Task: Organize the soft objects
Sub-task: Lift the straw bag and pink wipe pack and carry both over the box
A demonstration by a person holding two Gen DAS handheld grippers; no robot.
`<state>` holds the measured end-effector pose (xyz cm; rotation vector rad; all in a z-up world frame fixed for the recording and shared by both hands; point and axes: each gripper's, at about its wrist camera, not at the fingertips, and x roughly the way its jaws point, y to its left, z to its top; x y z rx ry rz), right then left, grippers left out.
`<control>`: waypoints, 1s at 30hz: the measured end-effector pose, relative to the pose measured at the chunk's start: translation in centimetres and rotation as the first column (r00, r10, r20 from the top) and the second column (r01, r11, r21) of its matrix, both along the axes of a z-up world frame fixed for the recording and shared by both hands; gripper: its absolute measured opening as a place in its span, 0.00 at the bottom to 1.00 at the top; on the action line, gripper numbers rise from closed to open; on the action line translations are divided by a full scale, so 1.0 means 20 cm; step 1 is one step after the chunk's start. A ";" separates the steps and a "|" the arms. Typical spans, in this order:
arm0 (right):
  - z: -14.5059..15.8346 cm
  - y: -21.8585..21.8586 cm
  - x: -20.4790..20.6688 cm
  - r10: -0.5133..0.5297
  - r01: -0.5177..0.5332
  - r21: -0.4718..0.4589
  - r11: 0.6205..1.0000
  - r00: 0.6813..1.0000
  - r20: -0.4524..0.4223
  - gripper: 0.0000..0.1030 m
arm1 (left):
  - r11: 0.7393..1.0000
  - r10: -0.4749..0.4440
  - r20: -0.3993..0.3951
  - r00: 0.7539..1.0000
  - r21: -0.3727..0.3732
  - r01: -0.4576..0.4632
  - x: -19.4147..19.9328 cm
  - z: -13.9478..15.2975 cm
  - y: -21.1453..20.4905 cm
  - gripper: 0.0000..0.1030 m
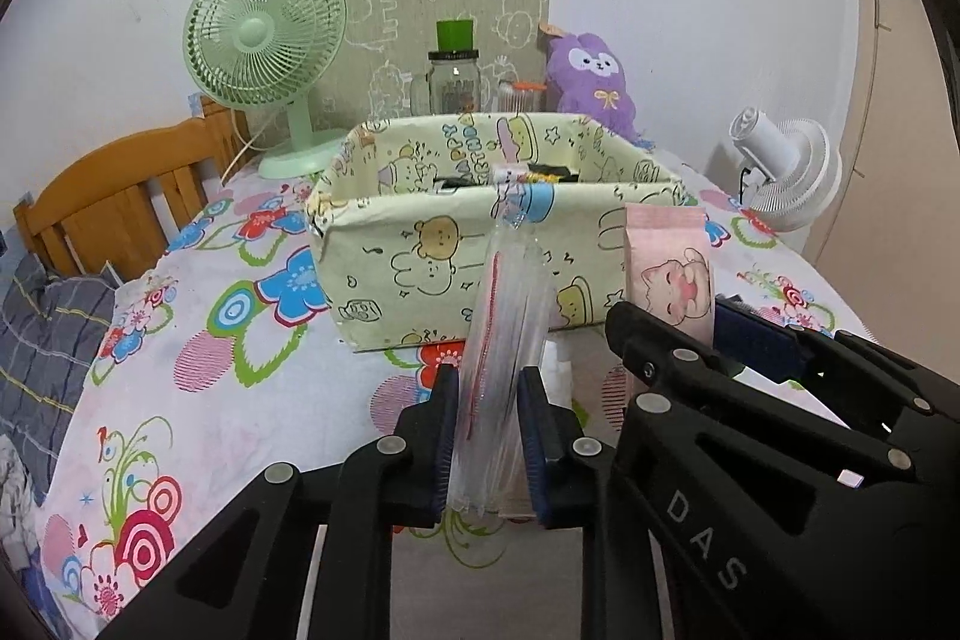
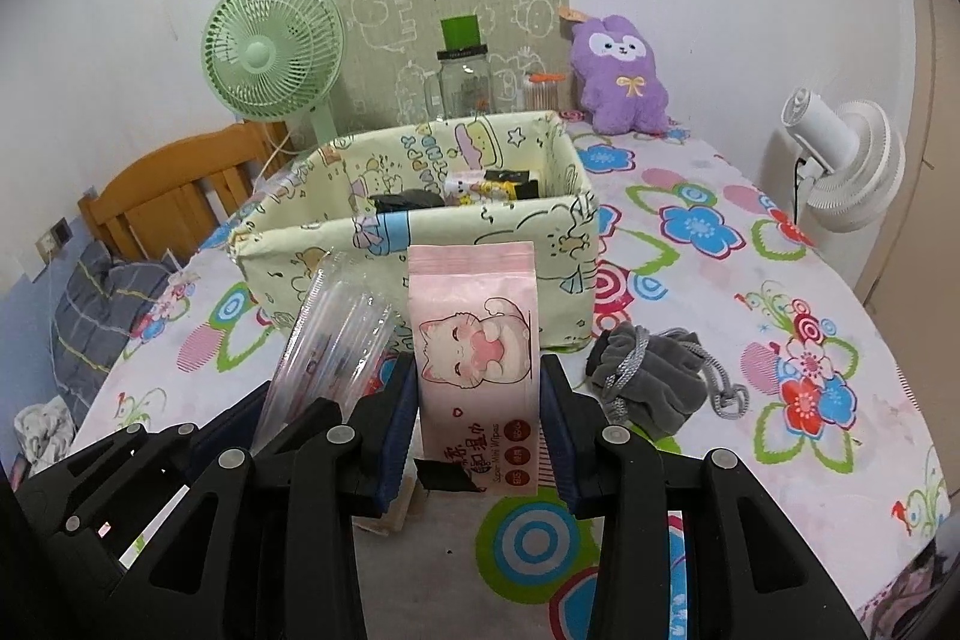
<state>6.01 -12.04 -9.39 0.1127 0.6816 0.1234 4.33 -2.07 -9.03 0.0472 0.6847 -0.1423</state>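
With some items already in the bin [image 2: 420, 232], we hold a clear bag [image 1: 504, 340] in our left claw [image 1: 487, 451] and wipes [image 2: 477, 370] in our right claw [image 2: 480, 436] just before it, while the grey pouch [image 2: 651, 376] beside the bin remains.

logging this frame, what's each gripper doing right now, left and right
Left gripper: shut on the clear plastic bag, held upright in front of the fabric box.
Right gripper: shut on the pink wipes pack, also upright.
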 end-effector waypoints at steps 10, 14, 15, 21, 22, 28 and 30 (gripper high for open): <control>0.13 -0.03 -0.06 0.007 -0.006 -0.010 1.000 0.998 0.060 0.42 | 1.000 0.009 0.057 0.998 -0.017 -0.008 -0.06 0.12 -0.02 0.18; 0.18 -0.03 -0.08 0.004 -0.003 -0.014 1.000 0.997 0.080 0.42 | 1.000 0.013 0.073 0.997 -0.021 -0.011 -0.08 0.17 -0.02 0.18; 0.20 -0.04 -0.08 0.003 -0.002 -0.014 1.000 0.996 0.086 0.42 | 1.000 0.014 0.078 0.997 -0.022 -0.012 -0.08 0.18 -0.02 0.18; 0.28 -0.04 -0.11 -0.008 0.010 -0.017 1.000 0.993 0.119 0.42 | 1.000 0.016 0.119 0.993 -0.025 -0.013 -0.10 0.24 -0.02 0.18; 0.29 -0.04 -0.12 -0.008 0.010 -0.016 1.000 0.992 0.122 0.42 | 1.000 0.016 0.126 0.992 -0.024 -0.013 -0.11 0.26 -0.02 0.18; 0.36 -0.05 -0.12 -0.020 0.021 -0.007 1.000 0.989 0.150 0.42 | 1.000 0.000 0.166 0.986 -0.018 0.003 -0.11 0.33 -0.03 0.18; 0.39 -0.04 -0.12 -0.017 0.019 -0.008 1.000 0.988 0.155 0.42 | 1.000 0.000 0.173 0.985 -0.021 0.003 -0.11 0.35 -0.03 0.18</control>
